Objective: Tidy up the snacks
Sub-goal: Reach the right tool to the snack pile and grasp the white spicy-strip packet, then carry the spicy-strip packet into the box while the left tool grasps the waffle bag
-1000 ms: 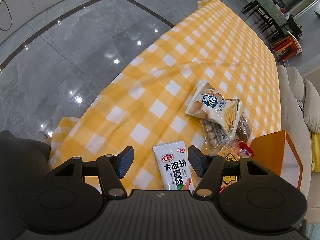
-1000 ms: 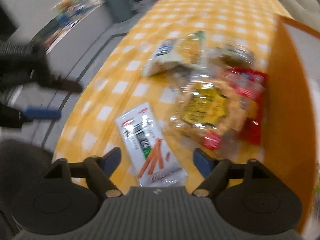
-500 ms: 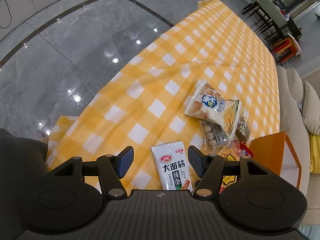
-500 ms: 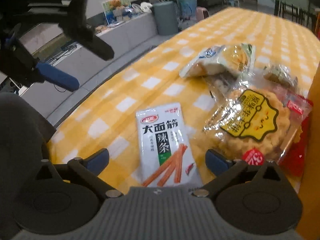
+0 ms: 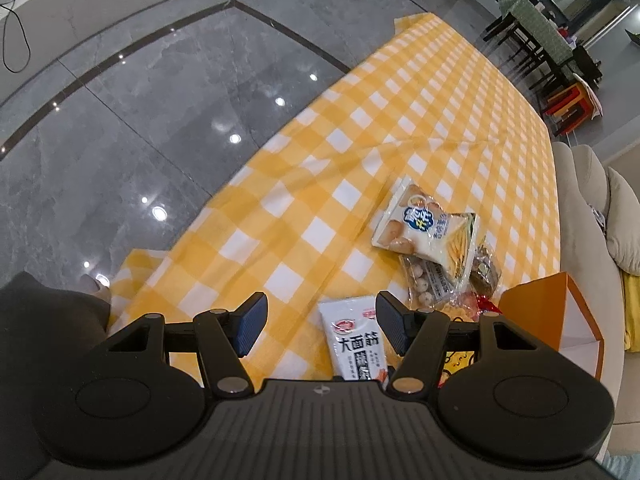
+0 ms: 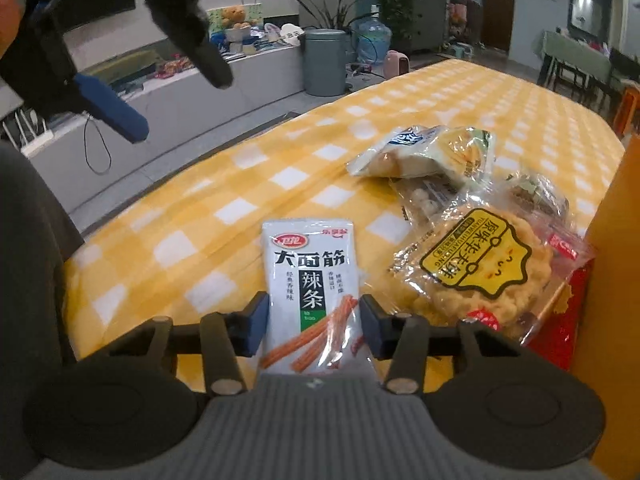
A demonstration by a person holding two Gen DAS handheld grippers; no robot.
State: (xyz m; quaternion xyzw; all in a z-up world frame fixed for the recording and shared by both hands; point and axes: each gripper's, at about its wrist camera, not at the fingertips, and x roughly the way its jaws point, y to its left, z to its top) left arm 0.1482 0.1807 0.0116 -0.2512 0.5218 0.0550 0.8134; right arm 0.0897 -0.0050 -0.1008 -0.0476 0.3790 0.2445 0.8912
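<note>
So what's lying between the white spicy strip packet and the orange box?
In the right wrist view, the clear-wrapped round cracker pack lies between the white spicy strip packet and the orange box, with a red packet under its edge.

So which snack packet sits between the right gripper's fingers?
The white spicy-strip packet, nearest the camera; the right gripper is closing on its edges. The other packets lie farther back by the orange box.

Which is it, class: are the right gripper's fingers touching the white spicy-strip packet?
Touching. The right wrist view shows the closing right gripper with both blue pads meeting the edges of the white spicy-strip packet.
</note>
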